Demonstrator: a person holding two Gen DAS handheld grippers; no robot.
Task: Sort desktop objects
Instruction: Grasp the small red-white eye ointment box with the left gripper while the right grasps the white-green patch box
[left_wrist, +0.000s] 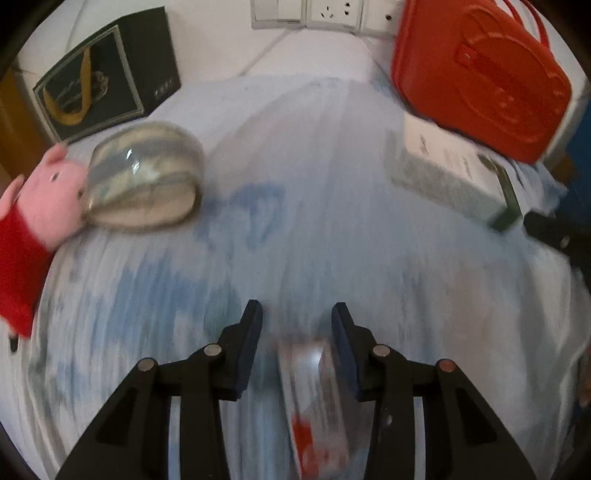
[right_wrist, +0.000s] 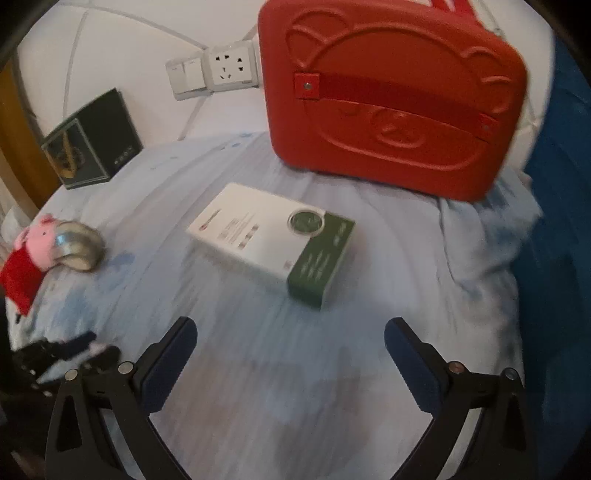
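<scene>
The right tool (right_wrist: 290, 341) hangs with its jaws wide apart and nothing between them, pointed down at the table's pale blue cloth (right_wrist: 369, 406). Straight ahead of it, near but not touching, lies the flat white carton with a dark green end (right_wrist: 269, 238). The carton's long axis runs on a slant, from far left to near right, so its green end is the nearer one. Squaring the jaws across its short sides would, I judge, call for a turn of the wrist. The left tool (left_wrist: 295, 314) is further from it, with the carton off to its right. Its jaws stand narrowly apart around a blurred clear packet with red print (left_wrist: 317, 398) (whether both pads press on it I cannot tell). The big red moulded bear-face case (right_wrist: 391, 99) stands just behind the carton.
</scene>
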